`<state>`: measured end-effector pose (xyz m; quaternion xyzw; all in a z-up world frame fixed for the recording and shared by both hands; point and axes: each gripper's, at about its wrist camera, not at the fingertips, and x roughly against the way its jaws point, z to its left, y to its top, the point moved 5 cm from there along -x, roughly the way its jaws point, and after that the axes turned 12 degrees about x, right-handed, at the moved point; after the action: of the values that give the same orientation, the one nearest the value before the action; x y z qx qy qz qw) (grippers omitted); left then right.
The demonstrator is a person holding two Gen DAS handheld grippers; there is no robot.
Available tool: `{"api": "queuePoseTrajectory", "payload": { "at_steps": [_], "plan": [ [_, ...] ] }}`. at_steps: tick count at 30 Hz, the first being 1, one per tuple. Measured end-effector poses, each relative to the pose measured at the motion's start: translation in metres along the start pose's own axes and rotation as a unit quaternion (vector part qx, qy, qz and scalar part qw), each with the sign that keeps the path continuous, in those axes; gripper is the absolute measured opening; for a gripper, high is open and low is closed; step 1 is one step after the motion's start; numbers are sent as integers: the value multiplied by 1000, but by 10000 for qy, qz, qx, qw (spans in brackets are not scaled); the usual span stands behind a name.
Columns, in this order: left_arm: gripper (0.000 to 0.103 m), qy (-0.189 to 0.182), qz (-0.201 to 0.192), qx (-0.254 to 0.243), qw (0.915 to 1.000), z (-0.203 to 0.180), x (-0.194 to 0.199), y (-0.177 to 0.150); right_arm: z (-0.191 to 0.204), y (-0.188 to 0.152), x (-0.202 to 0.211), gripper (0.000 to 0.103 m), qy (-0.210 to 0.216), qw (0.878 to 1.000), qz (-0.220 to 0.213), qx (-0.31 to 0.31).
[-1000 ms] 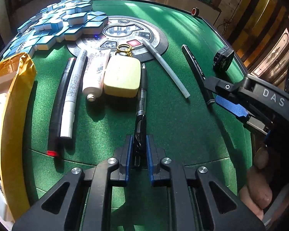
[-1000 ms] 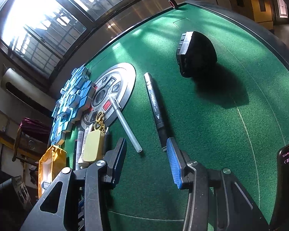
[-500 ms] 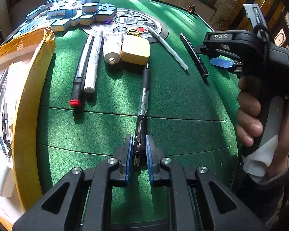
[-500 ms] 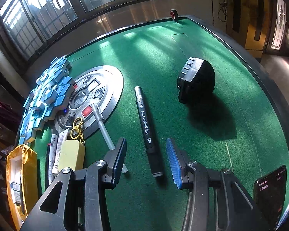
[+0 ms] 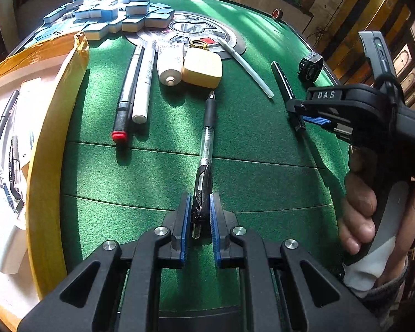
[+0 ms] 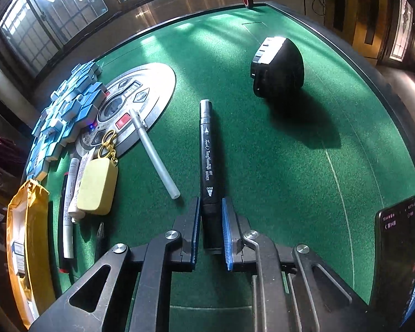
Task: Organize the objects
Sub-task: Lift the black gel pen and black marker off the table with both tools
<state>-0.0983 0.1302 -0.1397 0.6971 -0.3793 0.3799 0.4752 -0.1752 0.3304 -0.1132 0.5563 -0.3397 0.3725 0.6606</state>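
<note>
Right gripper (image 6: 210, 225) jaws closing on black art marker (image 6: 207, 152), near end between pads, long axis running straight ahead toward table (image 6: 290, 166) centre. Left gripper (image 5: 201, 215) clamped on clear pen (image 5: 207, 138), likewise pointing away.

My clear gel pen (image 5: 206, 149) with a black grip lies lengthwise on the green felt, tip away from me. My black art marker (image 6: 209, 163) lies nearly parallel, white lettering up.
</note>
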Motion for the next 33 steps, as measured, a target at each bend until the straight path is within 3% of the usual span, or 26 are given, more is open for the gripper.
{"api": "queuePoseTrajectory", "payload": {
  "at_steps": [5, 11, 18, 22, 33],
  "plan": [
    [11, 16, 40, 38, 10000, 1, 0, 2, 25, -40, 17, 13, 247, 9993, 63, 273],
    [11, 17, 92, 117, 9999, 3, 0, 3, 47, -61, 26, 13, 534, 9965, 57, 647],
    [13, -157, 151, 257, 9994, 5, 0, 6, 50, -57, 32, 16, 694, 9947, -240, 717],
    [26, -177, 86, 273, 9994, 4, 1, 9, 53, -53, 28, 20, 809, 9938, -242, 718],
    [26, 52, -155, 106, 9998, -8, -9, 40, 51, -40, 18, 20, 864, 9938, -267, 640]
  ]
}}
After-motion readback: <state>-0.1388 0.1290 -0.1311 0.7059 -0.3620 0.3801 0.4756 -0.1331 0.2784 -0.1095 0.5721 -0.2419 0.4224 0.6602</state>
